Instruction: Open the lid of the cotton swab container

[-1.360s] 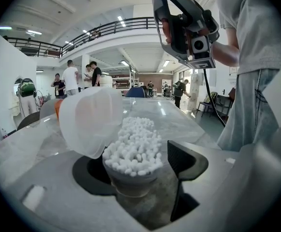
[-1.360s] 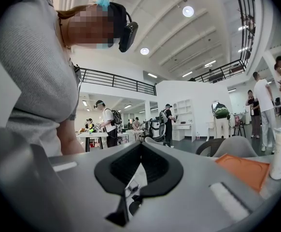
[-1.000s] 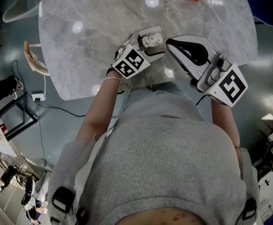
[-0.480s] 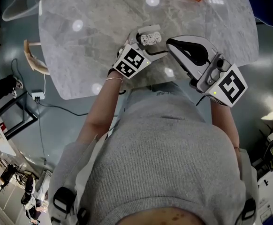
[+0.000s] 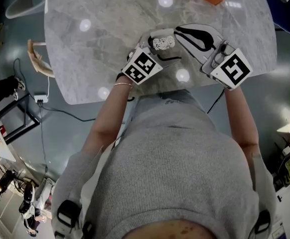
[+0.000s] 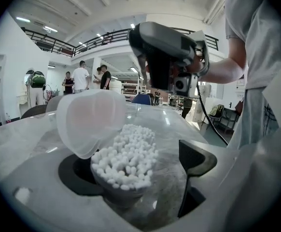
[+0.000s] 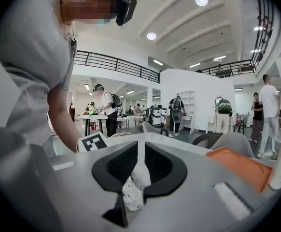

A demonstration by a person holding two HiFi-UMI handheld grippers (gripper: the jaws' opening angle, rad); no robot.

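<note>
On the marble table (image 5: pixel 85 59), upper centre of the head view, the left gripper (image 6: pixel 138 178) has just spread wide and stands released around the cotton swab container (image 6: pixel 119 197). The right gripper (image 7: pixel 140 158), just cracking apart, grips nothing. The container looks light, tippy thin plastic; steady its base, not the flipped-up lid (image 6: pixel 90 120).

Head view looks steeply down; low gripper views face each other, sharing the cotton swab container (image 6: pixel 119 197).
</note>
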